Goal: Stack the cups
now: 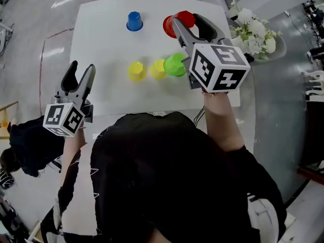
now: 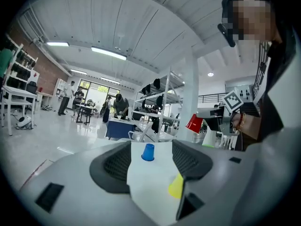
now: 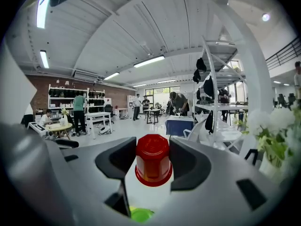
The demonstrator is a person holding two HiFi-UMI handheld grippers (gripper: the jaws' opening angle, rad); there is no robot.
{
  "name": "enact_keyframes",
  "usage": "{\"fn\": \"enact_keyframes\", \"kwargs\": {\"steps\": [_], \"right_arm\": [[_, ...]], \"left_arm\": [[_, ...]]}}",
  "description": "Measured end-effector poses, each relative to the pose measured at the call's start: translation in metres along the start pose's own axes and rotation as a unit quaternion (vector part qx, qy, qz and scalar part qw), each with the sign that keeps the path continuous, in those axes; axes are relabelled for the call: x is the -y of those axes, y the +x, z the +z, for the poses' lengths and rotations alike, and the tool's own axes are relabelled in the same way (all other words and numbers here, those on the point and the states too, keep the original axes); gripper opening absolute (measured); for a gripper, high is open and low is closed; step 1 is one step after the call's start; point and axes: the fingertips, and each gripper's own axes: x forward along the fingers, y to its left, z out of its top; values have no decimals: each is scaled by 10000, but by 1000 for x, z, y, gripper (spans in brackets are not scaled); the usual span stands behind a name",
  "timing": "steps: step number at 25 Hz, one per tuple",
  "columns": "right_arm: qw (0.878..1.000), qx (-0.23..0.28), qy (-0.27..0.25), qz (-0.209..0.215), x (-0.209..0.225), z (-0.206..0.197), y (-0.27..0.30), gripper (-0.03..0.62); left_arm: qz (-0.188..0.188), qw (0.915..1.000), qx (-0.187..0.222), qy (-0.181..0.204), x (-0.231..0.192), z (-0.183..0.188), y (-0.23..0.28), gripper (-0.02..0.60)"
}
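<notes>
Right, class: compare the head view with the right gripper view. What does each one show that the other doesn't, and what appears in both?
Only the head view shows the blue cup, a yellow cup, a second yellow cup and the left gripper, whose jaws are apart with nothing between them.
Only the right gripper view shows the room beyond the table: people standing among tables, and shelving.
Both show the red cup, upside down and gripped between the jaws of the right gripper, as well as the green cup and the white flowers.
</notes>
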Motion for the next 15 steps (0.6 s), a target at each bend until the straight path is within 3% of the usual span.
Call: {"fn": "enact_keyframes", "kwargs": {"steps": [8, 15], "right_arm": [[9999, -150, -11, 61, -41, -14, -13, 221], [9988, -436, -58, 200, -69, -38, -16, 221]], "left_arm": [[-501, 9987, -34, 21, 7, -3, 7, 285], [-616, 9981, -4, -14, 4, -4, 4, 285]]}}
